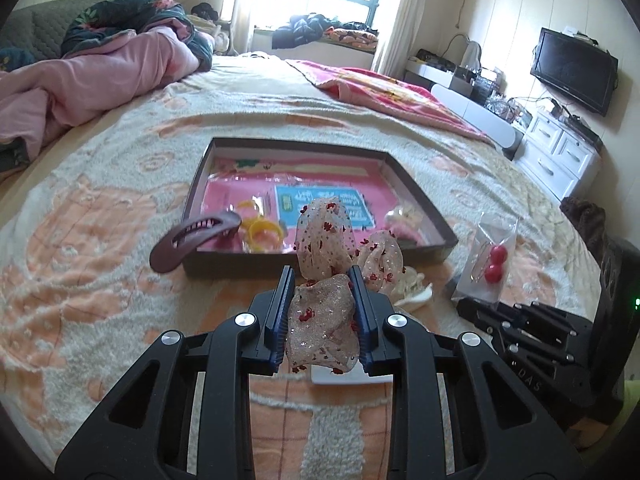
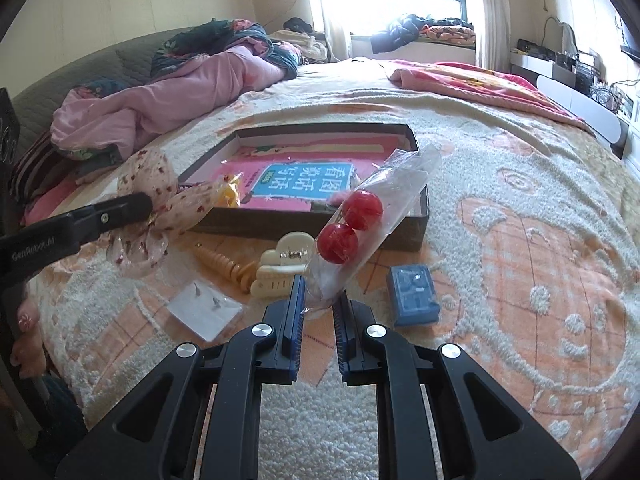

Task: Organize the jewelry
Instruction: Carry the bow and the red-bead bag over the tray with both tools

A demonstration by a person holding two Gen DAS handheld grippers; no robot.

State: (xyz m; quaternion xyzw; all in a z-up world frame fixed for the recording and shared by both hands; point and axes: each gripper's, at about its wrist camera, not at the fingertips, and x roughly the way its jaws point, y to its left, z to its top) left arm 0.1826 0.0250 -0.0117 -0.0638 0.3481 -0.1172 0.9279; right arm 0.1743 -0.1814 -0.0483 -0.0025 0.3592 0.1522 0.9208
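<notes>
My left gripper [image 1: 323, 280] is shut on a sheer pink bow hair tie with red flowers [image 1: 322, 320], held just in front of the shallow dark box [image 1: 200, 172]; the bow also shows in the right wrist view [image 2: 152, 184]. The box holds a pink-and-blue book, yellow rings [image 1: 262, 230] and a small pale piece [image 1: 402, 218]. A purple hair clip [image 1: 192, 240] rests on its near-left rim. My right gripper [image 2: 320, 292] is shut on a clear plastic bag with two red balls [image 2: 352, 220], lifted beside the box [image 2: 418, 216].
On the blanket lie a cream claw clip [image 2: 280, 268], a cream spiral hair tie [image 2: 224, 266], a white earring card [image 2: 204, 310] and a blue box [image 2: 414, 294]. A pink quilt [image 2: 160, 96] lies at back left. A white dresser [image 1: 560, 152] stands right.
</notes>
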